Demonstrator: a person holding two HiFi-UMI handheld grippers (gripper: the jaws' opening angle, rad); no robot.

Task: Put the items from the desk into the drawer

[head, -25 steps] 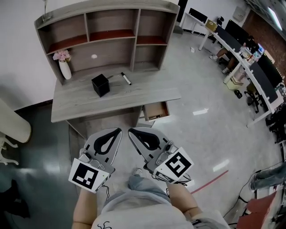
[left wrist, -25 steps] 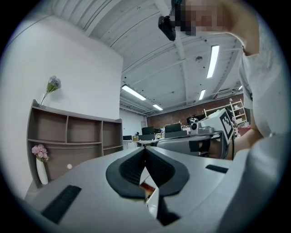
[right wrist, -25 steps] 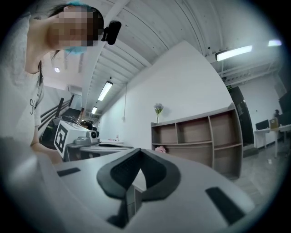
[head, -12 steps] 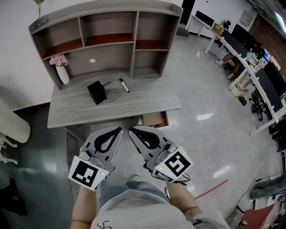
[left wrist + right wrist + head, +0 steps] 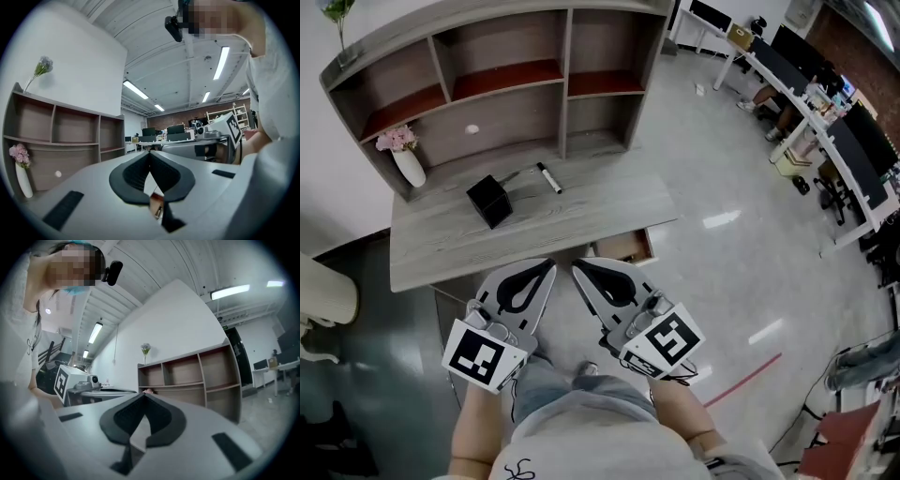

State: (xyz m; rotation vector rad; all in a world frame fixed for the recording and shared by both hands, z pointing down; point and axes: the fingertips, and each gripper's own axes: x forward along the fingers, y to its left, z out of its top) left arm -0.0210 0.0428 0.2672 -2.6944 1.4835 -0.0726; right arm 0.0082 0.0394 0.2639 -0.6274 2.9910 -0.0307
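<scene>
On the grey desk [image 5: 581, 211] lie a black box [image 5: 489, 201] and a black-and-white marker [image 5: 547, 178], with a thin metal item [image 5: 517, 174] between them. The drawer [image 5: 623, 246] under the desk's right end stands partly open. Both grippers hang in front of the desk's near edge, well short of the items. My left gripper [image 5: 550, 266] [image 5: 150, 153] is shut and holds nothing. Beside it, my right gripper [image 5: 576, 268] [image 5: 143, 395] is also shut and holds nothing.
A wooden hutch [image 5: 562, 84] [image 5: 61, 136] [image 5: 197, 376] rises at the desk's back. A white vase with pink flowers [image 5: 403, 159] [image 5: 21, 173] stands at its left. Office desks and chairs [image 5: 825, 122] fill the far right. A red line [image 5: 741, 380] crosses the shiny floor.
The desk has slid left and nearer in the head view as the person steps closer. Both grippers stay shut, side by side.
</scene>
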